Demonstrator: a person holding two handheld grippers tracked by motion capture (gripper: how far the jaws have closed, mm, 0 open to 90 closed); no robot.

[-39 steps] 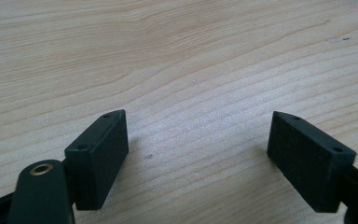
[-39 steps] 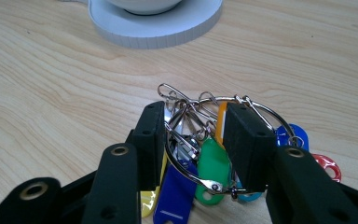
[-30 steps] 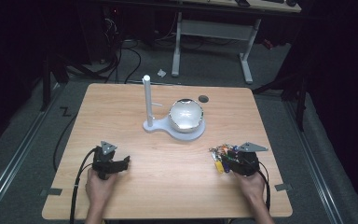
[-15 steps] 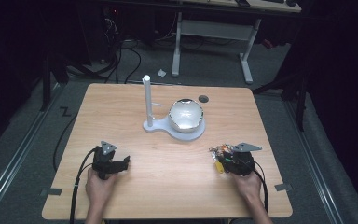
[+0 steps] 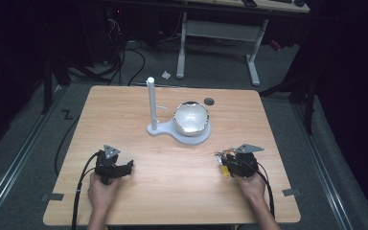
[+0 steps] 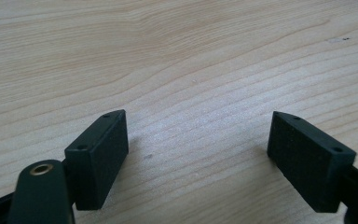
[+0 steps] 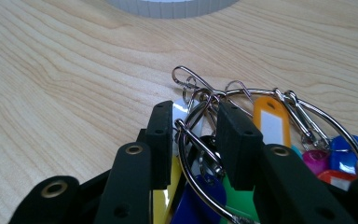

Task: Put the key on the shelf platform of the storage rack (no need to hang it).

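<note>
You had the wooden table brightly lit from above while the floor around it stayed nearly black. The reflective dome on the table caught glare. Both gripper views were sharp up close, with soft shadows under the jaws.

Dark room – grey floor (cables), white-legged desk behind.

Both grippers are black: the left gripper and the right gripper each carry a grey three-cornered plate and trail a black cable. Their fingers are blocky, matt pads (small screw holes, brass-ringed eyelets behind). Forearms bare.
</note>
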